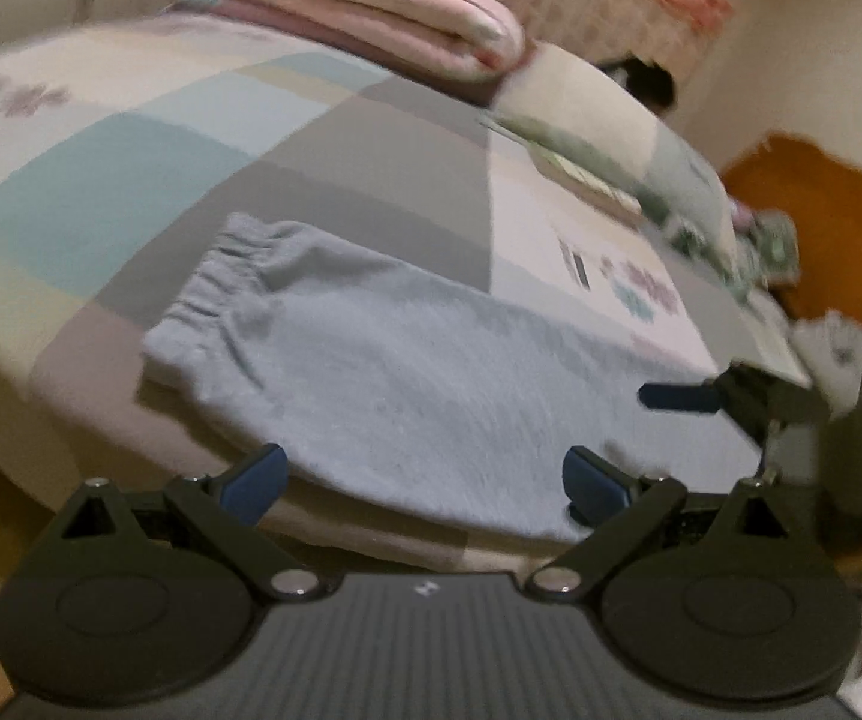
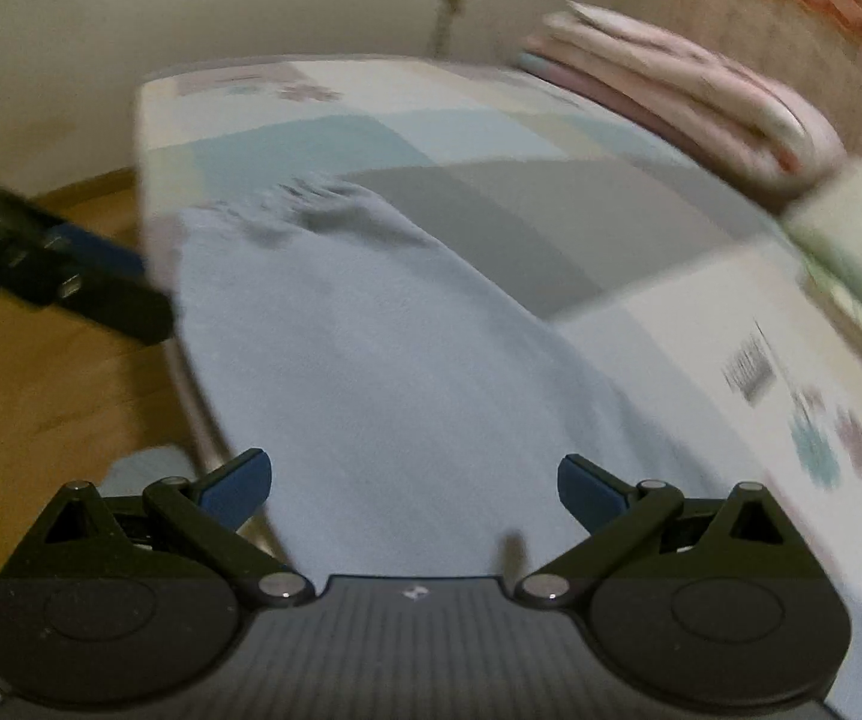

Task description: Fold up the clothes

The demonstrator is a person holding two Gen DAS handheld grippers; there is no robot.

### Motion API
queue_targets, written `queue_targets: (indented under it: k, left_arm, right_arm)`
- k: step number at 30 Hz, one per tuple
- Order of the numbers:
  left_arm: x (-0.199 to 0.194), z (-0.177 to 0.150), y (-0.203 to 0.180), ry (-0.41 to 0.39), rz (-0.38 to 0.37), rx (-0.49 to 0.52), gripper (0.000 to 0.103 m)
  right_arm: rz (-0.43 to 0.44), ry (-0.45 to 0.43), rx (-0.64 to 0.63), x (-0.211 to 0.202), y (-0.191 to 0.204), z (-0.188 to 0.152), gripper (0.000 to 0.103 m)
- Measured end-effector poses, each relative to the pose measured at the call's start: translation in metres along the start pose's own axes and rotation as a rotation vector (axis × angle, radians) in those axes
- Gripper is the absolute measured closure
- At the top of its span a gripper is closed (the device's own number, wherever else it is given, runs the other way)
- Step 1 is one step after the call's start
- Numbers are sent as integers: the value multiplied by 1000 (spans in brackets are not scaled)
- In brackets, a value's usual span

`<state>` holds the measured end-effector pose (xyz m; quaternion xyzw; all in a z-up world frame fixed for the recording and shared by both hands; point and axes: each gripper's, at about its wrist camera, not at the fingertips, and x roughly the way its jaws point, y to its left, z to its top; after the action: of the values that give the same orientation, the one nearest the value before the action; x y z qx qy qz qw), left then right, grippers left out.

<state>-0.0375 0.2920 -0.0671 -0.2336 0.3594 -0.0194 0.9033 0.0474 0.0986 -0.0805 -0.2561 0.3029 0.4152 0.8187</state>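
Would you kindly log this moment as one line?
left gripper: open | right gripper: open | light blue garment: flat on patchwork bedspread, unheld | pink folded blanket: far end

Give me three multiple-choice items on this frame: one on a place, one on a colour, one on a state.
1. Where does the folded pink blanket lie?
A. at the far end of the bed, beyond the garment
B. on the floor
C. on top of the garment

2. What colour is the garment spread on the bed?
A. red
B. pale blue-grey
C. black

3. How do the left gripper and right gripper stand?
A. both shut on the garment
B. one shut, one open
C. both open, holding nothing

Answers: 1 A, it sits past the elastic waistband near the wall; 2 B, both views show that tone; 3 C, each wrist view shows fingers wide apart with cloth unpinched between.
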Motion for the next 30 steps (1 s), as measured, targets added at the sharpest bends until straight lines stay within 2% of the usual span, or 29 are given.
queue_targets:
  k: [5, 10, 13, 18, 24, 27, 30]
  left_arm:
    - [1, 12, 25, 40, -47, -155, 5]
    - [4, 15, 32, 52, -40, -175, 5]
    - [9, 14, 37, 59, -63, -200, 5]
    - [16, 11, 53, 64, -116, -298, 5]
    - [25, 10, 62, 75, -173, -391, 5]
    - [30, 9, 63, 85, -189, -418, 5]
    - [36, 7, 64, 97, -198, -441, 5]
  right_arm:
    - [24, 23, -126, 23, 34, 23, 0]
    - [-28, 39, -205, 43, 57, 30, 0]
    - [-63, 38, -272, 49, 68, 29, 0]
    - [-138, -1, -371, 49, 81, 29, 0]
    - [-233, -54, -550, 52, 103, 27, 0]
    - [-302, -78, -583, 52, 107, 28, 0]
    - [-317, -93, -567, 47, 103, 31, 0]
